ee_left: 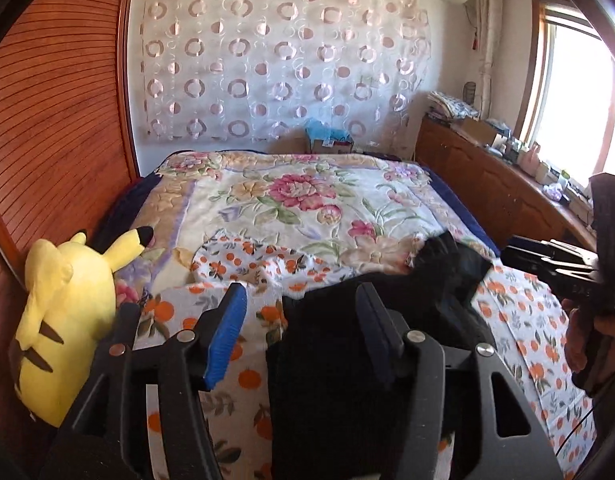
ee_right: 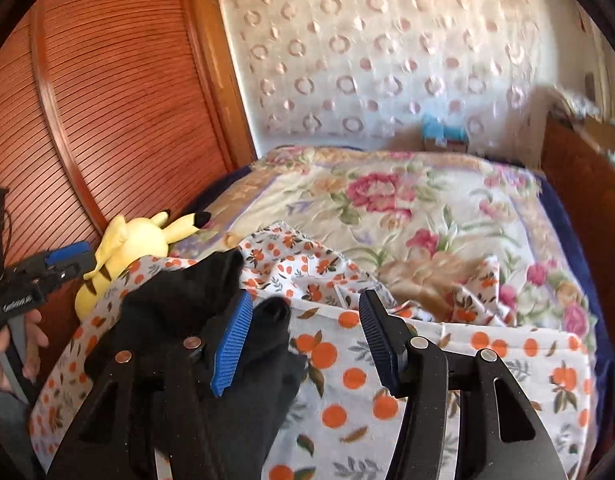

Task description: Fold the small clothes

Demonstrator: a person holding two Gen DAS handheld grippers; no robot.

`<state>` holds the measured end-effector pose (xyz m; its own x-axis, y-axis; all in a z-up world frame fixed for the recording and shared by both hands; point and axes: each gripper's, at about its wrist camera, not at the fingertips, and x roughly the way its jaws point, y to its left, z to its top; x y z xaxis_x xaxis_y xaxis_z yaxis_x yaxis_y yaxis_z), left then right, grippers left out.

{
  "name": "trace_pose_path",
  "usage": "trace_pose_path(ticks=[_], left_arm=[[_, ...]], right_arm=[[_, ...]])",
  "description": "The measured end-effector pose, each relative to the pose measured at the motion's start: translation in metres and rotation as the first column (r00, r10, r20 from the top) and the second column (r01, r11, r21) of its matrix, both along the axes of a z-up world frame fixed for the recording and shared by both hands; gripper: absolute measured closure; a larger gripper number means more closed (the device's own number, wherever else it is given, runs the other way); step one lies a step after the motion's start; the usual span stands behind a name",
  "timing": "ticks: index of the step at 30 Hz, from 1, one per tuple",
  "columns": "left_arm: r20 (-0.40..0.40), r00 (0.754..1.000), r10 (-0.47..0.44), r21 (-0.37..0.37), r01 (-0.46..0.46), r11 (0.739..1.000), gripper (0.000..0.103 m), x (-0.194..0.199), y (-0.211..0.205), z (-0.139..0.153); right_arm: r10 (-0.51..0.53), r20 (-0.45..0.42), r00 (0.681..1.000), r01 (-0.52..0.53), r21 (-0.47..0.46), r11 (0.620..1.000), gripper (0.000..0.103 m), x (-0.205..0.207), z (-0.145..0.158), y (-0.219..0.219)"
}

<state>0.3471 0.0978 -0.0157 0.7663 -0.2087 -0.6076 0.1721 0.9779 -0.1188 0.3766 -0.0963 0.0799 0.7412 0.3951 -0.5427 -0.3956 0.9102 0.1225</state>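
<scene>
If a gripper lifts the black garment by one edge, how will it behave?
The black garment is probably floppy: it lies crumpled in soft folds on the orange-print sheet, so the rest would likely hang and drag. It seems light, a thin knit with no stiff parts showing. It should not slip much against the ribbed pads.

Black left tool [ee_left: 301,312] and right tool [ee_right: 305,322], ribbed blue pads, silver screws.

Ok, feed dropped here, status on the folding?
Both grippers, left and right, open. Black garment bunched, unfolded, on orange-print sheet. Yellow plush at left bed edge, not obstructing.
</scene>
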Motion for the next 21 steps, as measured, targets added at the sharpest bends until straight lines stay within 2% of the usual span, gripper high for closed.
trace_pose_path(ticks=[4, 9, 13, 18, 21], left_arm=[[-0.045, 0.998, -0.038, -0.004, 0.038, 0.999, 0.045, -0.010, -0.011, -0.016], [-0.079, 0.995, -0.057, 0.026, 0.060, 0.998, 0.045, -0.014, -0.025, -0.035], [-0.132, 0.991, -0.019, 0.084, 0.030, 0.996, 0.045, -0.004, -0.023, -0.055], [-0.168, 0.986, -0.008, 0.105, 0.026, 0.994, 0.045, -0.005, -0.015, -0.074], [-0.179, 0.984, -0.009, 0.097, 0.027, 0.995, 0.045, -0.005, -0.014, -0.079]], right_arm=[[0.106, -0.066, 0.992, -0.107, -0.011, 0.994, 0.045, -0.010, -0.023, 0.021], [0.162, -0.097, 0.982, -0.166, -0.028, 0.986, 0.045, -0.003, -0.042, 0.057], [0.097, -0.141, 0.985, -0.118, -0.156, 0.981, 0.042, 0.034, -0.067, 0.074], [0.055, -0.167, 0.984, -0.077, -0.127, 0.989, 0.032, 0.043, -0.078, 0.067], [0.049, -0.171, 0.984, -0.070, -0.114, 0.991, 0.031, 0.043, -0.079, 0.071]])
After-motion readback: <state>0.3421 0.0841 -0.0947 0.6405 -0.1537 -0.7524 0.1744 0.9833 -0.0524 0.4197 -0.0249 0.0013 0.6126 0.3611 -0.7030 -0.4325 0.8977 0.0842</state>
